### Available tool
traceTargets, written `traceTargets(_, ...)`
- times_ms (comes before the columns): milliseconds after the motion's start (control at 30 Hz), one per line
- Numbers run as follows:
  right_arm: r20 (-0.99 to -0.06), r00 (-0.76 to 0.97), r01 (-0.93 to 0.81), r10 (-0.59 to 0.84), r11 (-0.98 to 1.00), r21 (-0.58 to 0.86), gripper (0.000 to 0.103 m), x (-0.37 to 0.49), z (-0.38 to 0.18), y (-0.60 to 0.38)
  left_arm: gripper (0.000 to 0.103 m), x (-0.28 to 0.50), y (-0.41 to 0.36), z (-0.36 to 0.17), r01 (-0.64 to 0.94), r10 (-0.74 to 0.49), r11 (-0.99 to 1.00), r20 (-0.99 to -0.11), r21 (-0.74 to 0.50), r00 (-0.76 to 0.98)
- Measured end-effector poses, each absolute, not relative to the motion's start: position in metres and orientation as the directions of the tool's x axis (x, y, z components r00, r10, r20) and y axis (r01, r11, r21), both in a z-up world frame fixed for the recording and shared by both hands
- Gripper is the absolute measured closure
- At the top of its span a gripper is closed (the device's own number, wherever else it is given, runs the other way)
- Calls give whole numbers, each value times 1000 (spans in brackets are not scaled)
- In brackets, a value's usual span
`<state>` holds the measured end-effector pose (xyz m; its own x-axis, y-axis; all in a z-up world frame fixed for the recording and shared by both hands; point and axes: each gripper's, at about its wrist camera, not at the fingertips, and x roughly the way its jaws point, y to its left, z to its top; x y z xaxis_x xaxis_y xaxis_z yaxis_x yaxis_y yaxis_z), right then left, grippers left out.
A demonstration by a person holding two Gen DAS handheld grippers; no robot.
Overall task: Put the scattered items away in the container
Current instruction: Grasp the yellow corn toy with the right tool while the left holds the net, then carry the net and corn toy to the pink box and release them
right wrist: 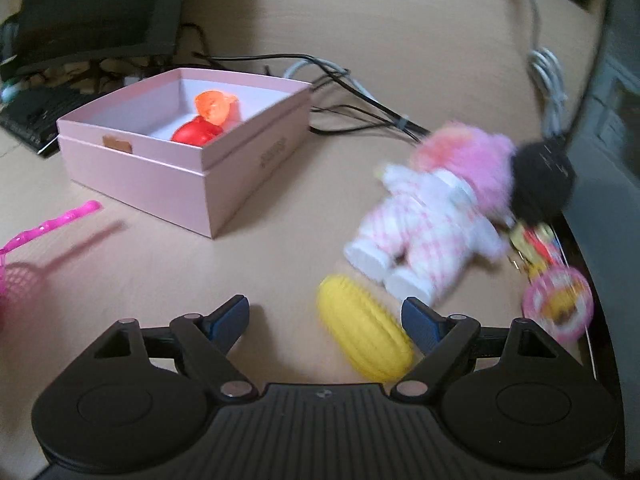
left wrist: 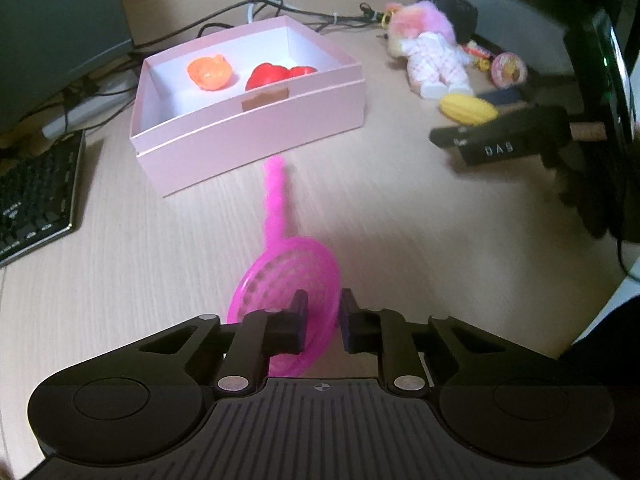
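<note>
My left gripper (left wrist: 323, 312) is shut on the round head of a pink toy strainer (left wrist: 286, 276); its handle points toward the pink box (left wrist: 256, 128). The box holds an orange toy (left wrist: 210, 72) and a red toy (left wrist: 276, 74). My right gripper (right wrist: 325, 320) is open low over the desk, with a yellow ridged toy (right wrist: 366, 328) between its fingers, against the right one. In the left wrist view the right gripper (left wrist: 500, 140) sits beside that yellow toy (left wrist: 468, 109). The box (right wrist: 180, 168) and strainer (right wrist: 36, 240) also show in the right wrist view.
A doll with pink hair (right wrist: 432, 216) lies right of the box, next to a black pompom (right wrist: 542, 178) and a round pink trinket (right wrist: 558, 304). Cables (right wrist: 352, 108) run behind the box. A keyboard (left wrist: 36, 196) lies at left, and a monitor stand (left wrist: 612, 80) at right.
</note>
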<state>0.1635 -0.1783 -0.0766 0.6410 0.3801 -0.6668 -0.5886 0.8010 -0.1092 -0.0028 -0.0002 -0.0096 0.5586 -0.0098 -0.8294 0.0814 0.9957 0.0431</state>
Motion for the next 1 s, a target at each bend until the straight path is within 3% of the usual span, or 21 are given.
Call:
traceTargets(67,-668,643,-567,376,819,-85,21,162,-77,-183,88,-4,1,-7,92,-28,995,-826,29,563)
traceTargets(200,-670,630,-549,393,835,-26,50,160,-77,-187,88,-6,1,-8,117,-41,993,-822,31,568)
traceTargets(300,-673,625,-538,397,843,-2,49,162,-77,-182,88,-9,3,-9,133,-50,991,-820,32,571)
traceTargets(367,-679,620,-525,393,851,13,42,172,-77,-176,88,-11,4,-10,144,-55,989,-816,34,576)
traceTargets(467,-677,630,-500,380,866,20,42,181,-77,-167,88,-12,6,-12,154,-58,987,-809,41,585)
traceTargets(600,-679,632,-491,373,871,21,72,178,-75,-157,88,-15,10,-13,161,-64,986,-801,41,595)
traceTargets(1000,-714,525,-645,464,764,22,72,85,-53,-132,88,-32,28,-1,178,-67,982,-789,55,610)
